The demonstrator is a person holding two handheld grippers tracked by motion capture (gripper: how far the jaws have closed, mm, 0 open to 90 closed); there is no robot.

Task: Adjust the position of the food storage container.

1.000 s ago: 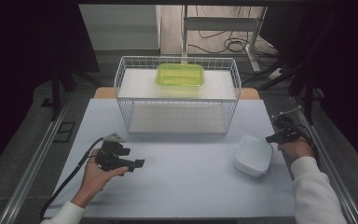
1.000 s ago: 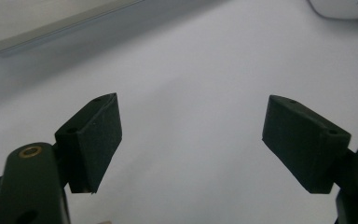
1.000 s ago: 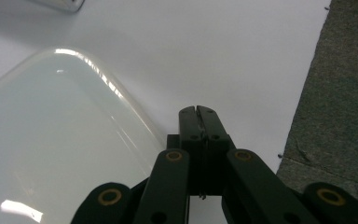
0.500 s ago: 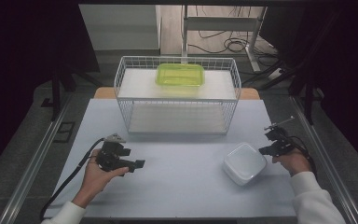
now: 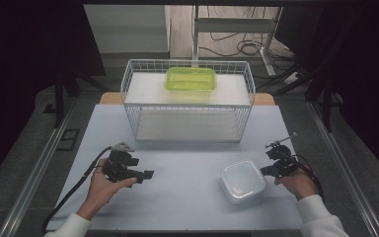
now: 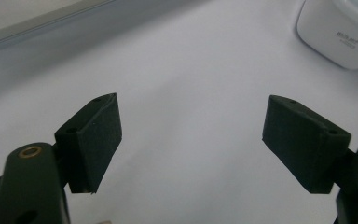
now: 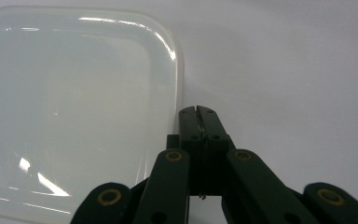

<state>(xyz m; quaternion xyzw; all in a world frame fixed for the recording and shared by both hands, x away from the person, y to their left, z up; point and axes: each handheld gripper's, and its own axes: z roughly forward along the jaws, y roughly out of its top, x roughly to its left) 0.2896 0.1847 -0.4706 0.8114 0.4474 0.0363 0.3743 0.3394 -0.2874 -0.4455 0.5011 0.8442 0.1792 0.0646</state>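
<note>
Nudging white container [image 5: 243, 180] with clenched right gripper [image 5: 265, 171]; jaws could slip off the rim. Left gripper [image 5: 148, 174] released.

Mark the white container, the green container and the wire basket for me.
white container [image 5: 243, 181], high view, middle of its lid
green container [image 5: 191, 79], high view, centre of its top
wire basket [image 5: 187, 104], high view, front upper rim

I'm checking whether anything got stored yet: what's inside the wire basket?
On the white shelf in the wire basket lies a green lidded container. The level below looks bare through the mesh. What the green container holds is hidden by its lid.
</note>
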